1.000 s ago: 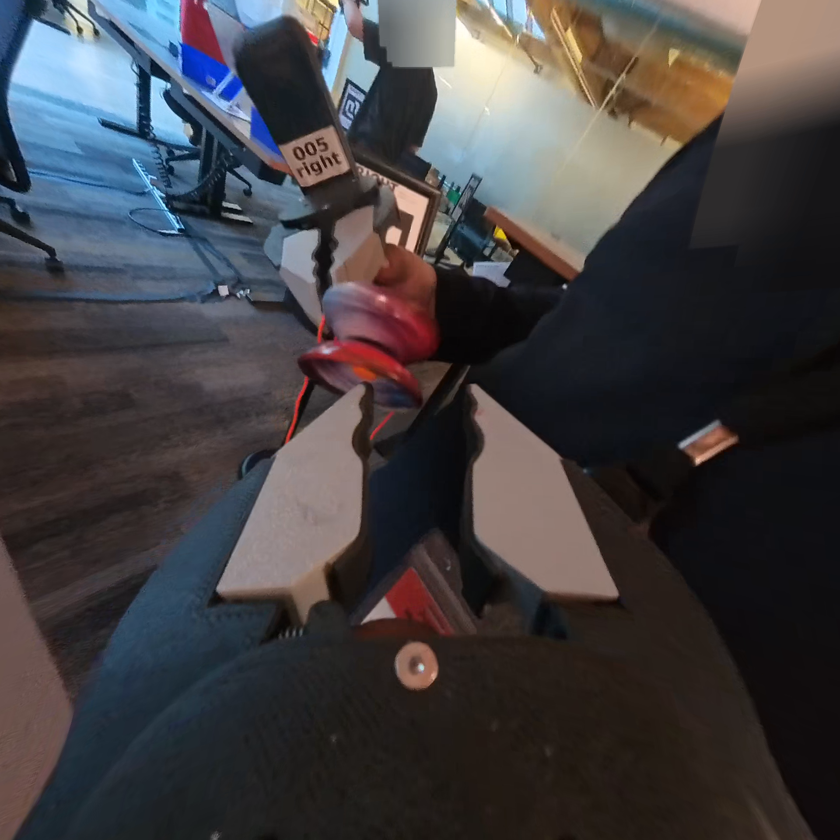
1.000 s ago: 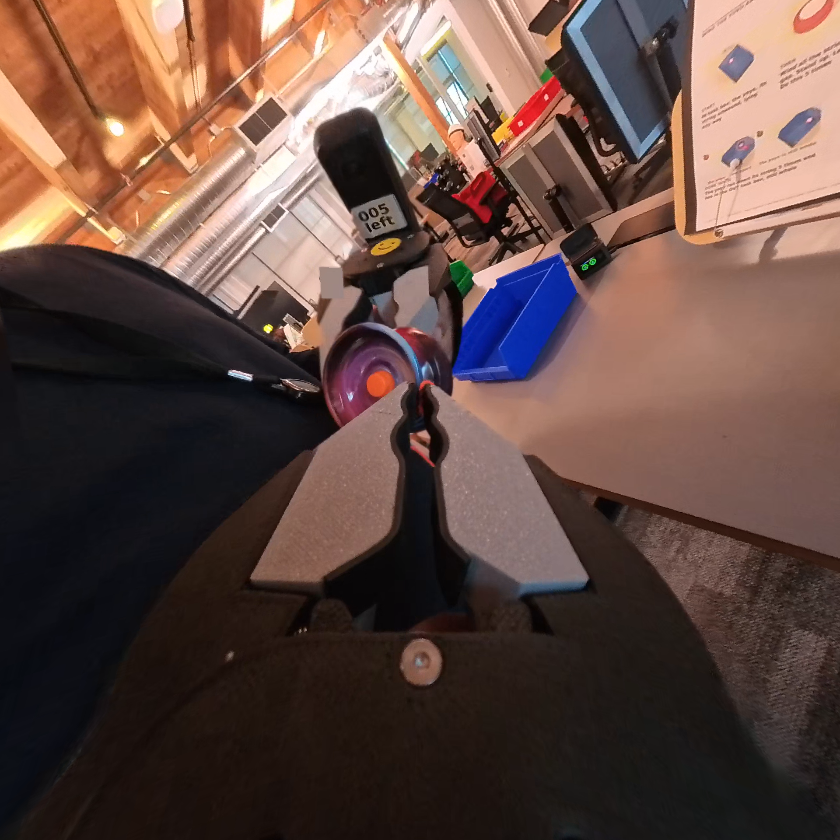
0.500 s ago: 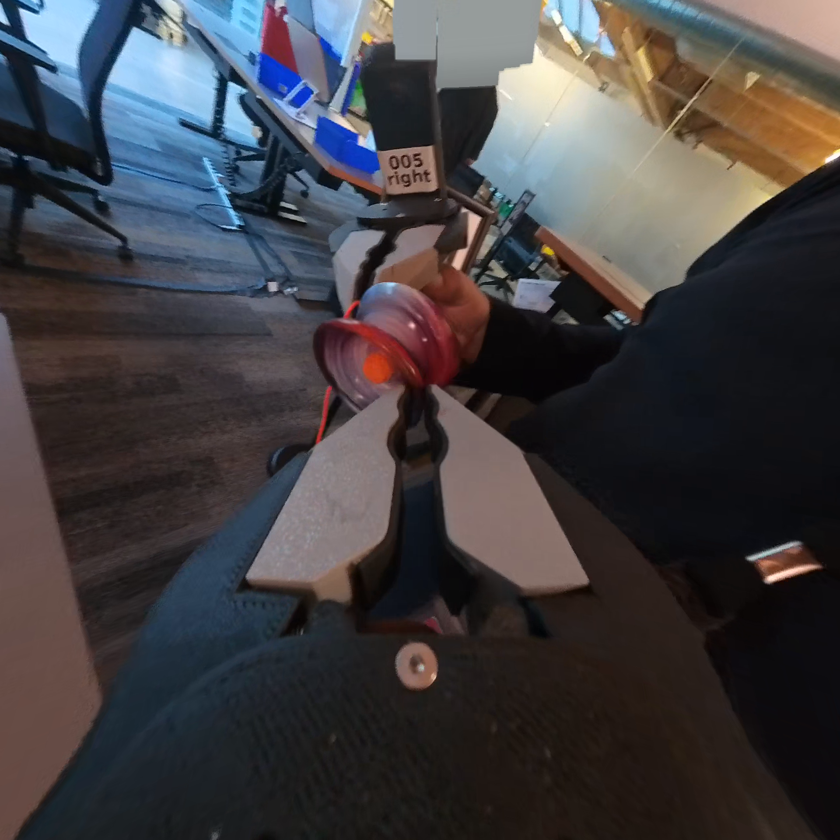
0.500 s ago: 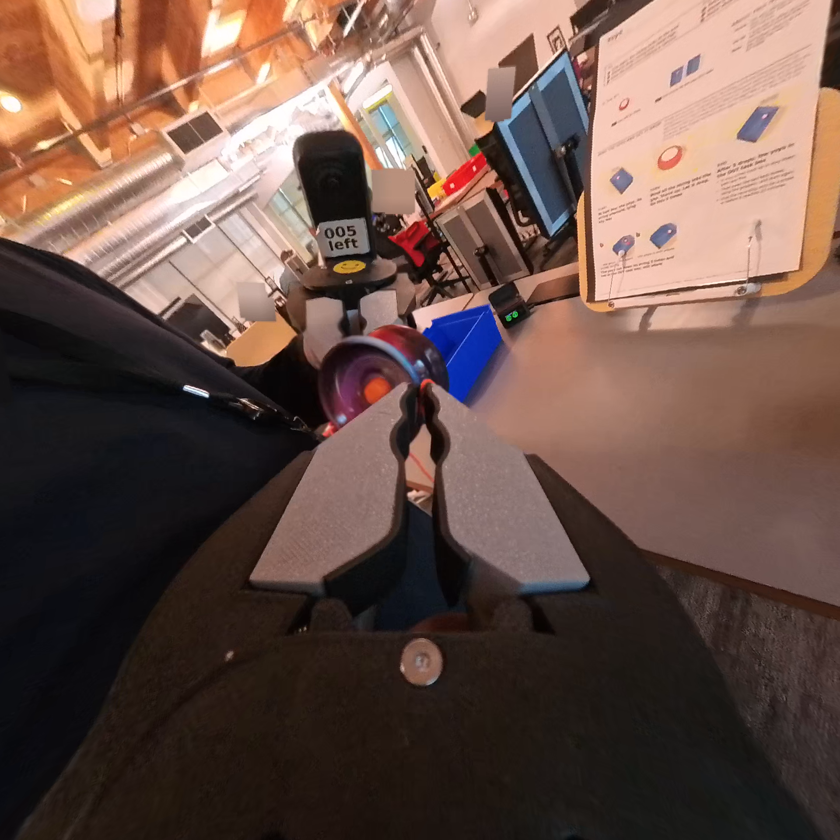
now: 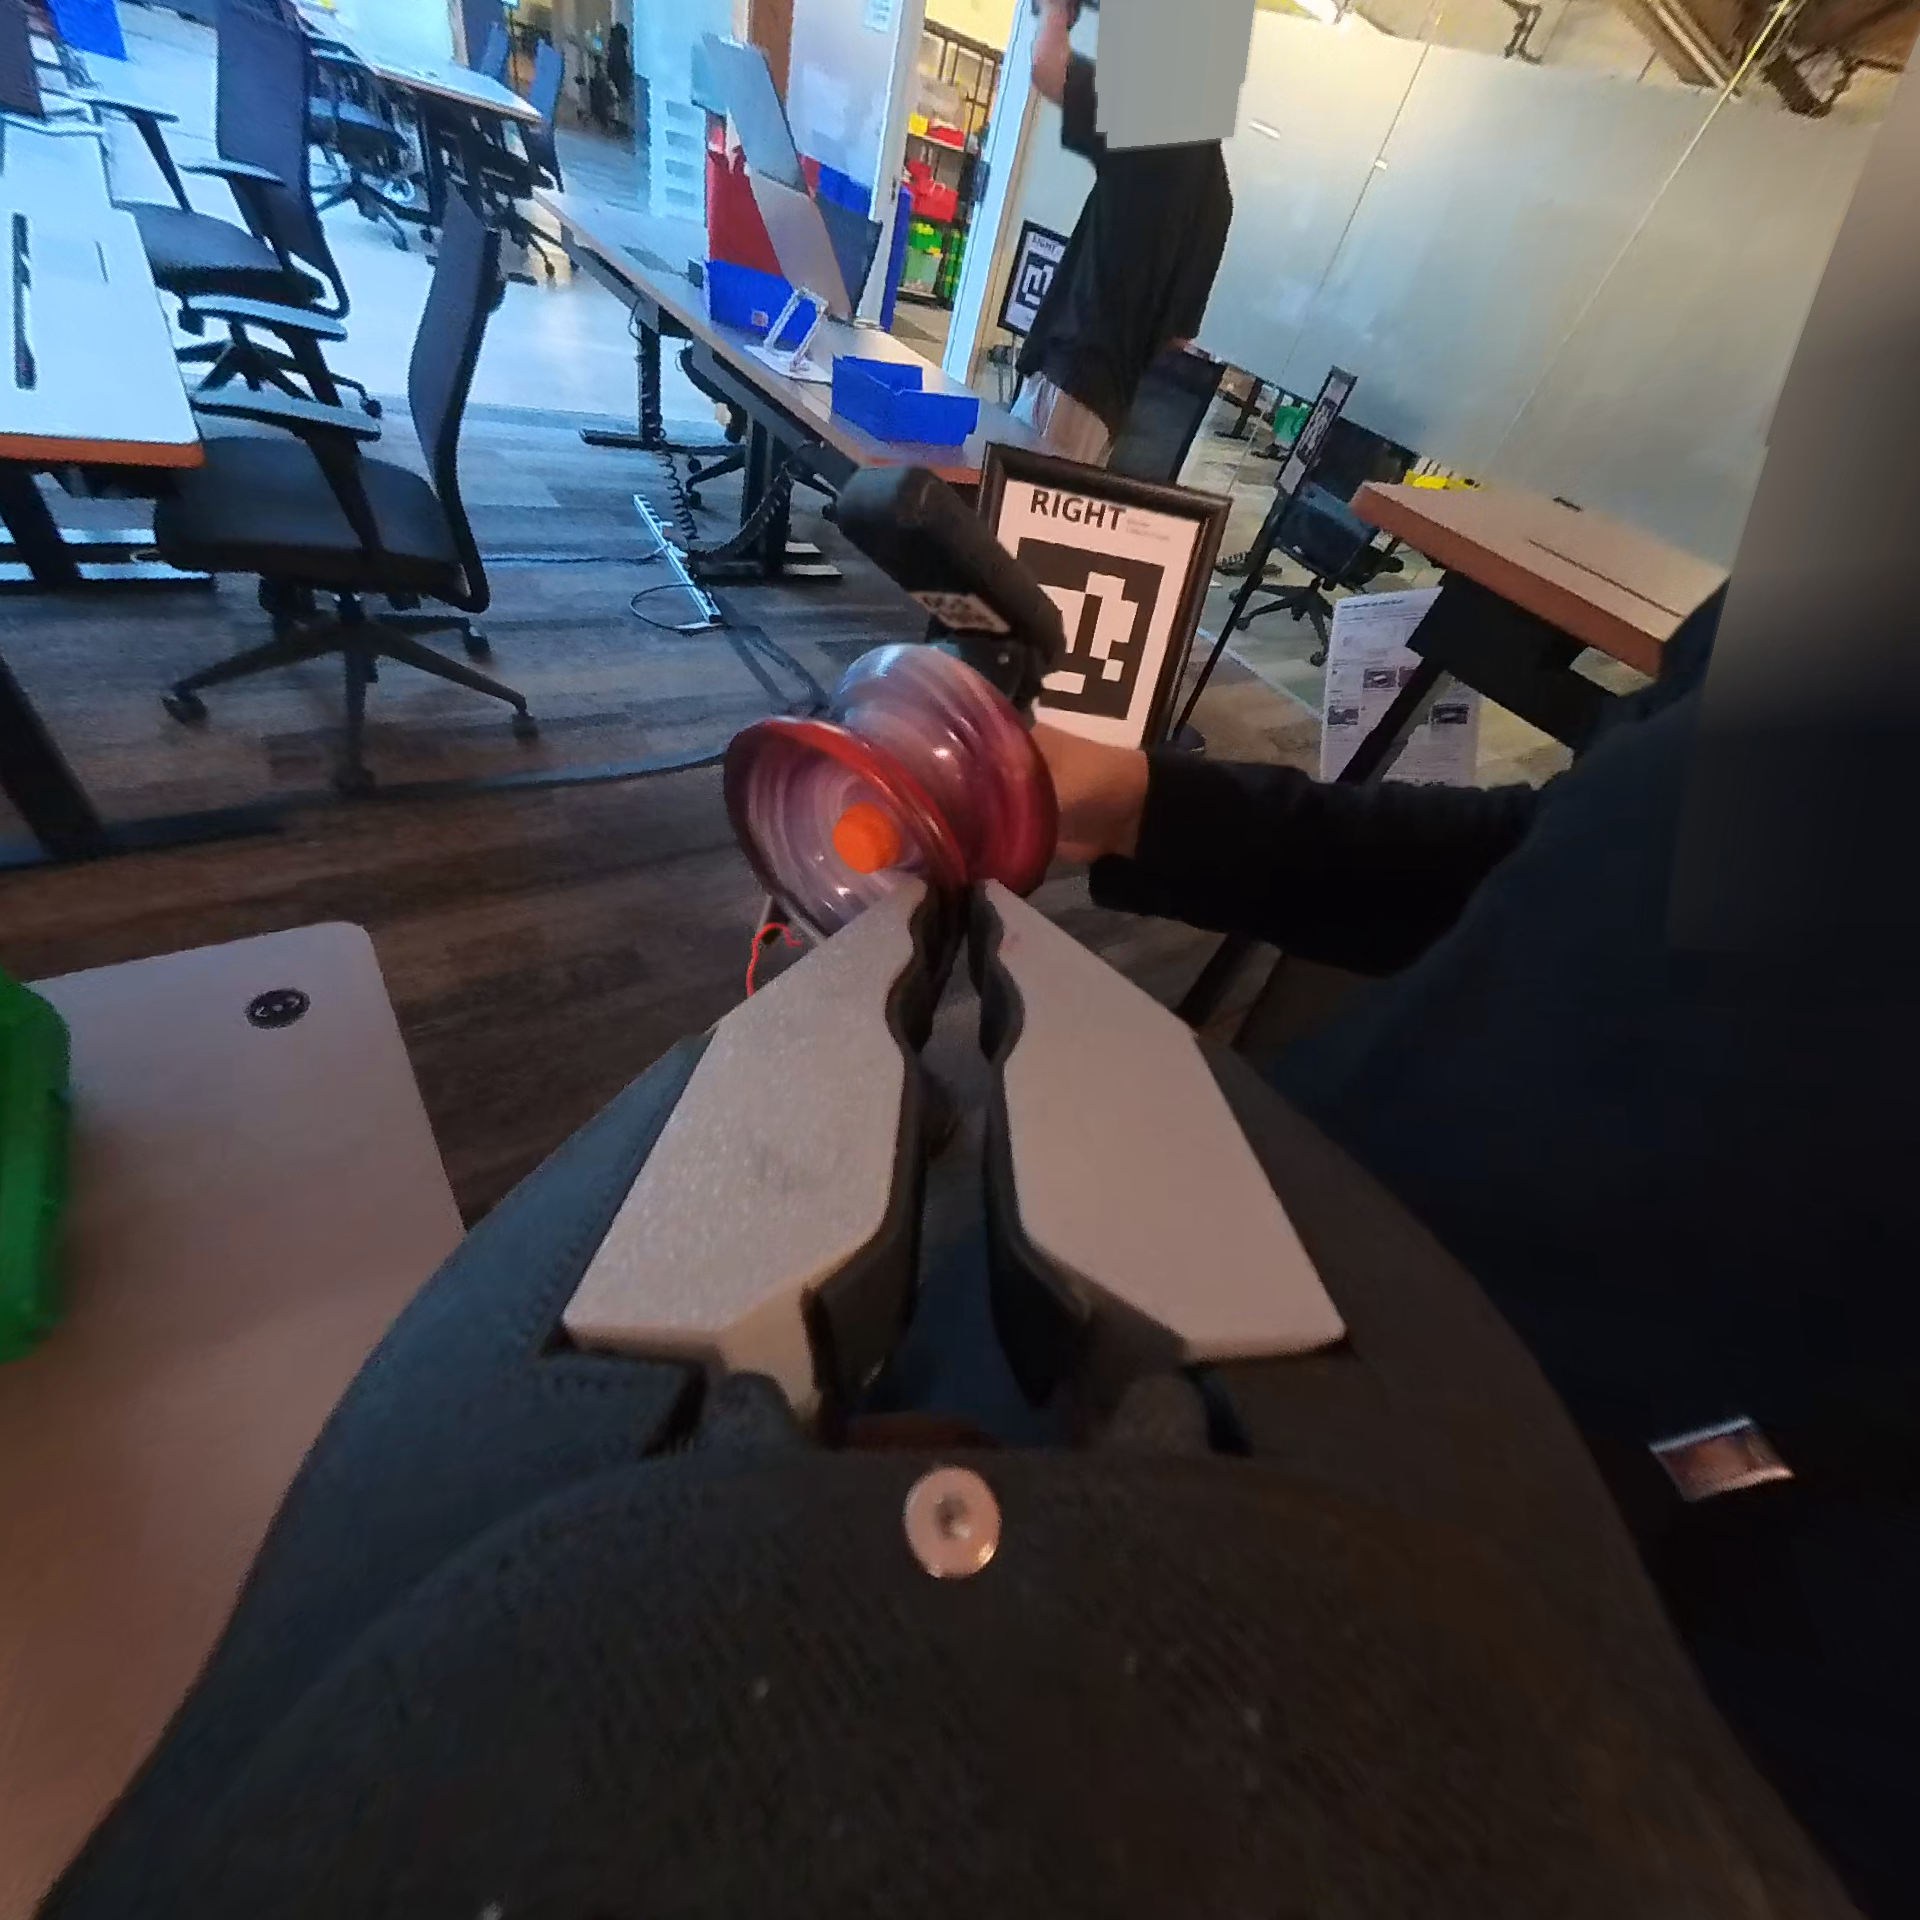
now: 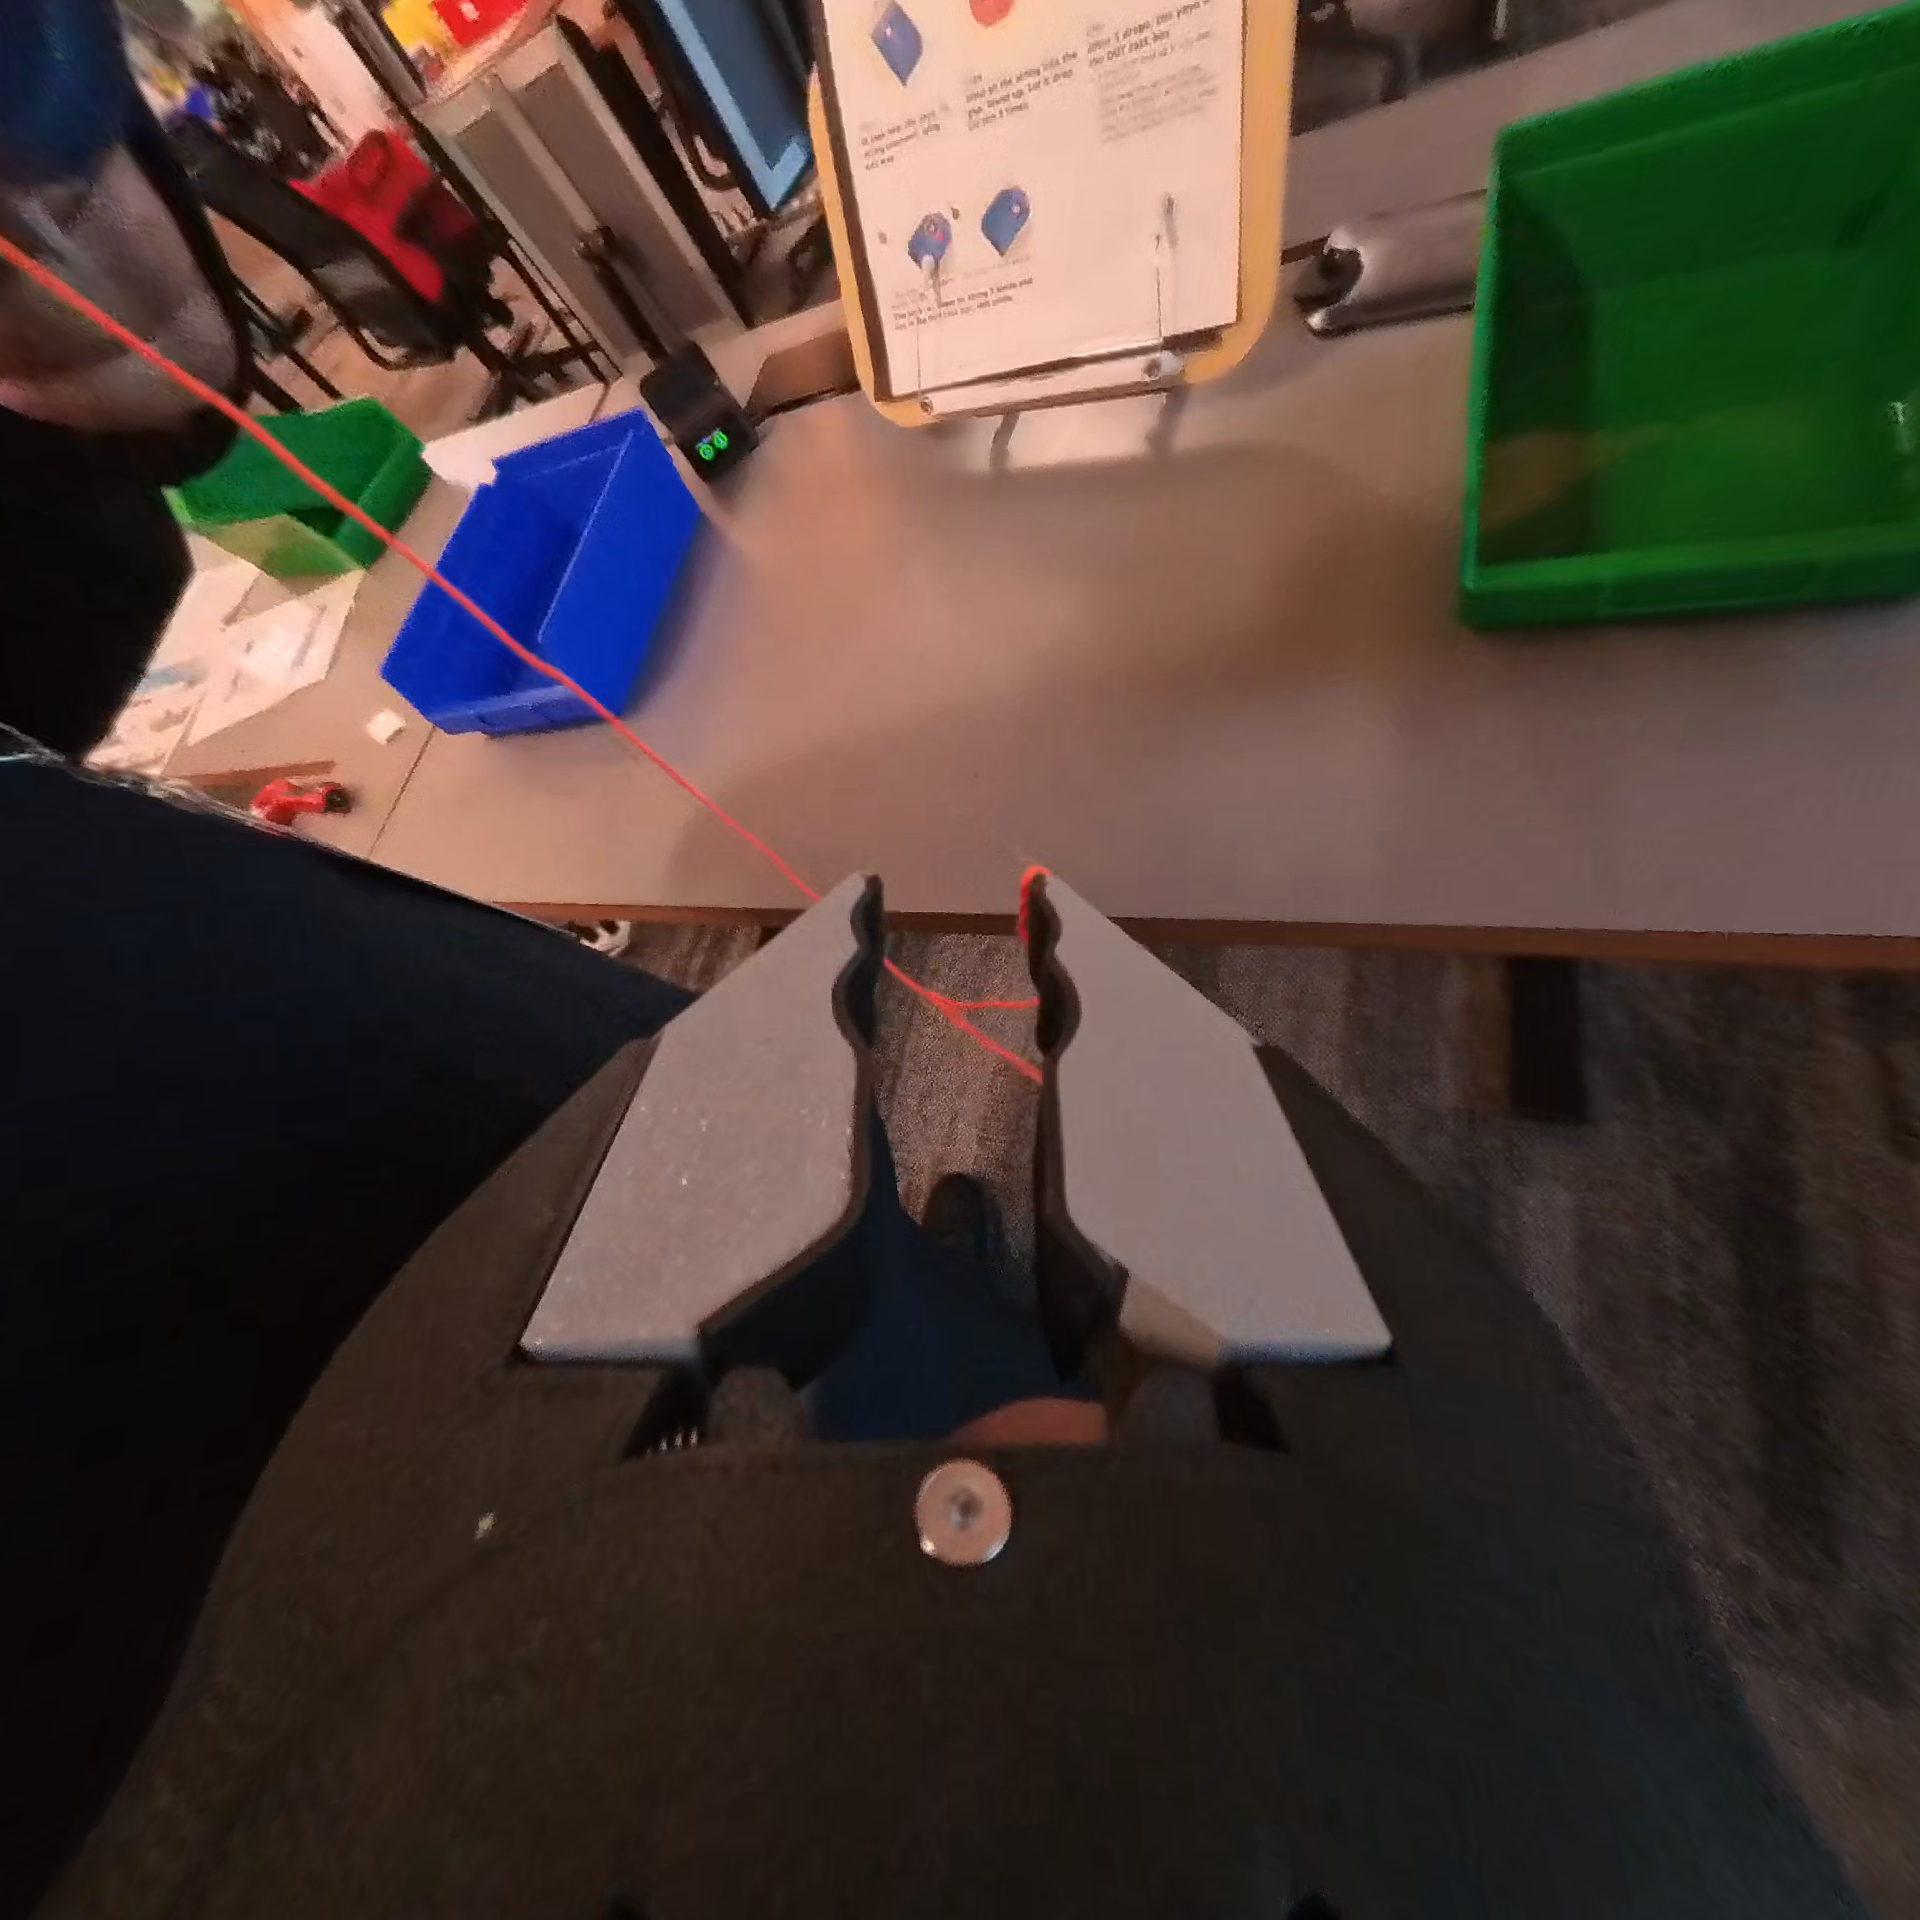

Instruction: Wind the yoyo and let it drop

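A red and purple yoyo [image 5: 894,790] with an orange hub is in the air at the tips of my left gripper [image 5: 951,902]. That gripper's fingers are closed at the yoyo's groove and carry it. A short red string end [image 5: 771,940] hangs below it. The right gripper [image 5: 951,582], held by a hand, is behind the yoyo in the left wrist view, with its fingers hidden there. In the right wrist view my right gripper [image 6: 956,894] is open. The red string [image 6: 468,613] is hooked on its right finger [image 6: 1101,997], crosses the gap and runs taut up to the left.
A grey table [image 6: 1143,727] lies ahead of the right gripper with a blue bin [image 6: 561,582], a green bin [image 6: 1704,343] and an instruction board [image 6: 1049,187]. A framed sign [image 5: 1101,603], office chairs [image 5: 343,520] and a standing person [image 5: 1132,260] lie beyond the yoyo. One gripper's finger ends stand about 20 centimetres off the other's.
My left gripper went from open to closed at the yoyo. My right gripper, shut on the string next to the yoyo before, has opened and drawn away, and the string now stretches out.
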### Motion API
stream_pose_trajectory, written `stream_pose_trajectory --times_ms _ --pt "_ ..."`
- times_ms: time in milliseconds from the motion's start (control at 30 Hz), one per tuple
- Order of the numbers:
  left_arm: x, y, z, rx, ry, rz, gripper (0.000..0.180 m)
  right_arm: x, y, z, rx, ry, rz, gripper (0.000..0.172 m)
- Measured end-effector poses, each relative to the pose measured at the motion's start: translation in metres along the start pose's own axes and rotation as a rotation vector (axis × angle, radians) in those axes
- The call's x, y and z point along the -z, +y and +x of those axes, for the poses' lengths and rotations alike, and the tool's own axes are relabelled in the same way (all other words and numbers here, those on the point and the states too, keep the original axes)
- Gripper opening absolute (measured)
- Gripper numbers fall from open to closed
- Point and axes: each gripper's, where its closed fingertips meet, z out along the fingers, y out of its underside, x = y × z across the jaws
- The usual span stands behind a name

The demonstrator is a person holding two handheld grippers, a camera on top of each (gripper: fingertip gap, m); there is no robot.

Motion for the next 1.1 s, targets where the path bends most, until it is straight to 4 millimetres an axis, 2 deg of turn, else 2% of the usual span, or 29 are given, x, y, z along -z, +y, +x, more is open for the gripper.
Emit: stream_pose_trajectory --times_ms 133,233,467,533,700,900,1100 --pt "-0.005 -0.003 0.003 -0.017 0.012 -0.01 0.001 0.002 -0.009 -0.023 0.027 -0.08 0.077 0.023" --pt "-0.012 0.0 0.0 0.001 0.004 -0.013 0.002 0.002 -0.023 -0.058 0.079 -0.195 0.149 0.025" --pt "-0.021 0.0 -0.004 0.105 0.019 0.015 0.002 -0.017 -0.053 -0.102 0.178 -0.231 0.252 0.018" --pt "-0.022 -0.001 0.0 0.121 0.039 0.019 0.002 -0.023 -0.056 -0.105 0.18 -0.234 0.245 0.018" --pt "-0.02 -0.001 0.002 0.107 0.026 0.012 0.002 -0.027 -0.059 -0.112 0.201 -0.27 0.249 0.0" --pt "-0.016 0.0 0.006 0.114 0.036 0.011 0.002 -0.022 -0.061 -0.113 0.178 -0.309 0.256 0.004" --pt "-0.016 0.0 0.005 0.118 0.036 0.01 0.002 -0.023 -0.062 -0.115 0.19 -0.318 0.253 0.001"
